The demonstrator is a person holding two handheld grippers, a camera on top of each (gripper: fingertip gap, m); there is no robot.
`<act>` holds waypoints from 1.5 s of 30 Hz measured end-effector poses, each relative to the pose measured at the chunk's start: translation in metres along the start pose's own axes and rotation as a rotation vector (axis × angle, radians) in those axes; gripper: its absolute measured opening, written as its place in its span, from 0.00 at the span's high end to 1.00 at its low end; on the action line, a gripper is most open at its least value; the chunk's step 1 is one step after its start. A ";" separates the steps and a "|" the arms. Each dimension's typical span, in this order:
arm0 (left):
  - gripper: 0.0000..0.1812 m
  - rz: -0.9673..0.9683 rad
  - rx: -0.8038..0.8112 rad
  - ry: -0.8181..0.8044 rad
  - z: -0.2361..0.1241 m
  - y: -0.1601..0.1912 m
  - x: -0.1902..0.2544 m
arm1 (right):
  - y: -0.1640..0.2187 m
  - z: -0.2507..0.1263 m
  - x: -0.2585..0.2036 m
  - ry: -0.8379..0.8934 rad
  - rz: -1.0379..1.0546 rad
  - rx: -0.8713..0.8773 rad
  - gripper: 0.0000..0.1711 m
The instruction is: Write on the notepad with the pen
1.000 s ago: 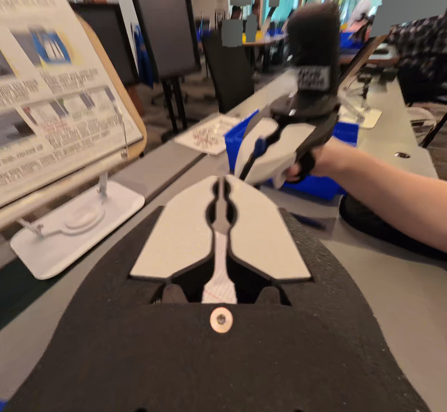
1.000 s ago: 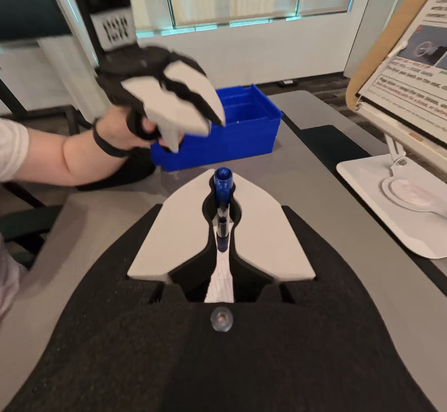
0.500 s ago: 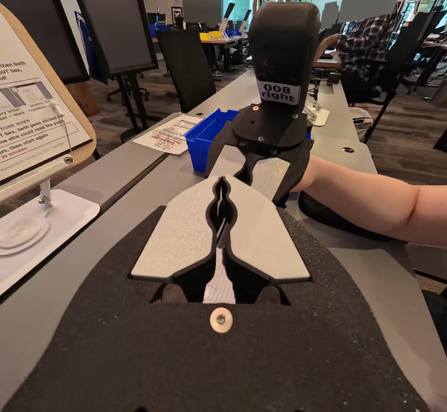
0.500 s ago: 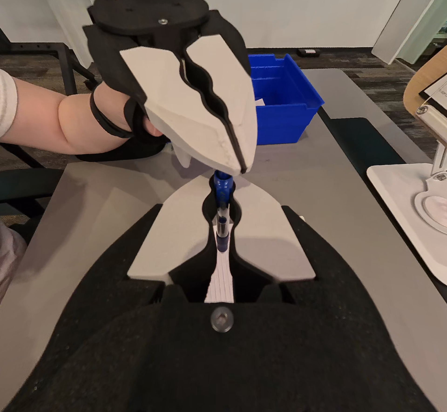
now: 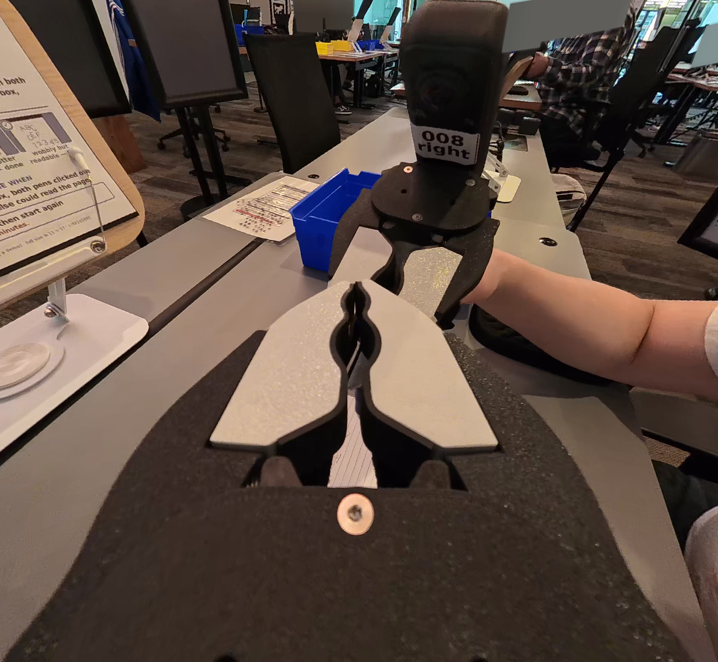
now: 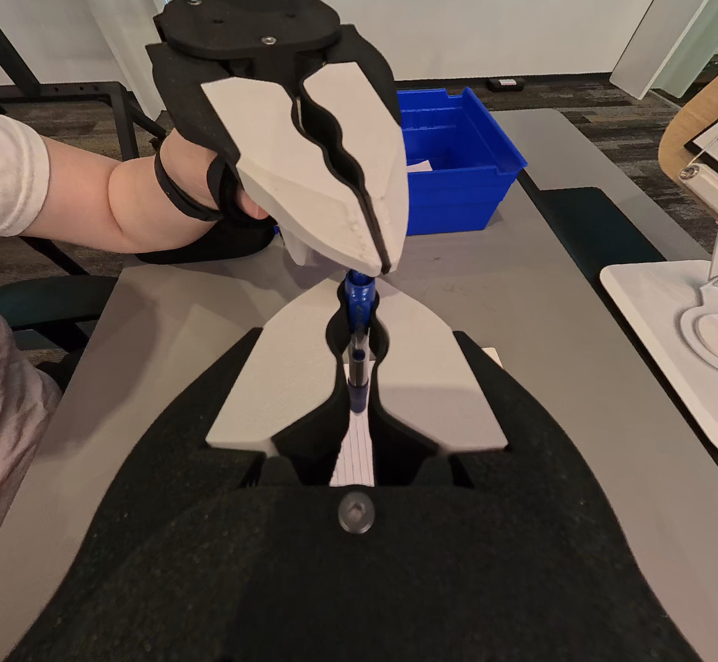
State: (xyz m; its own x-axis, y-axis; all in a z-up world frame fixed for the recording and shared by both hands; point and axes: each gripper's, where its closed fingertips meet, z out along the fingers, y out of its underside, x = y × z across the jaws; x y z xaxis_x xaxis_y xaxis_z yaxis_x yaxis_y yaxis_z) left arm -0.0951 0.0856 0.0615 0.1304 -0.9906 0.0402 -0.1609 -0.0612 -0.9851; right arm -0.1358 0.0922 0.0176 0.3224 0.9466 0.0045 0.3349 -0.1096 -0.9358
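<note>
My right gripper is shut on a blue pen and holds it upright, tip down on the lined notepad. A notepad corner shows past the right finger. My left gripper is shut and empty, angled down from above, with its fingertips touching the pen's top end. In the left wrist view my left gripper is shut, the notepad shows through its gap, and the right gripper's fingers stand just beyond. The pen is mostly hidden there.
A blue bin stands on the grey table behind the grippers; it also shows in the left wrist view. An instruction board on a white stand base is at the side. A laminated sheet lies beyond the bin. Across from one pair of fingers to the other is roughly 5 centimeters.
My left gripper swung in from the side and came down over the right gripper, until its shut tips met the pen's top. The right gripper kept hold of the pen.
</note>
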 end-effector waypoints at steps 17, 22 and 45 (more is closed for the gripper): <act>1.00 0.082 0.104 -0.079 -0.044 -0.050 0.016 | 0.067 -0.043 0.056 0.157 0.787 -0.211 0.98; 1.00 0.033 0.001 0.020 -0.032 -0.033 0.036 | 0.123 -0.043 0.070 0.171 1.110 -0.342 0.97; 1.00 0.028 -0.071 0.098 -0.023 -0.023 0.071 | 0.207 -0.047 0.072 0.661 1.254 -0.802 0.97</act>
State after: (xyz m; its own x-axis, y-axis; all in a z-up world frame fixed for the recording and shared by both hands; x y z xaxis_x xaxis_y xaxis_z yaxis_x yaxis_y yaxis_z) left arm -0.1046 0.0138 0.0911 0.0289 -0.9991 0.0323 -0.2327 -0.0381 -0.9718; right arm -0.0021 0.1237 -0.1590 0.9644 -0.1181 -0.2365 -0.1349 -0.9892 -0.0564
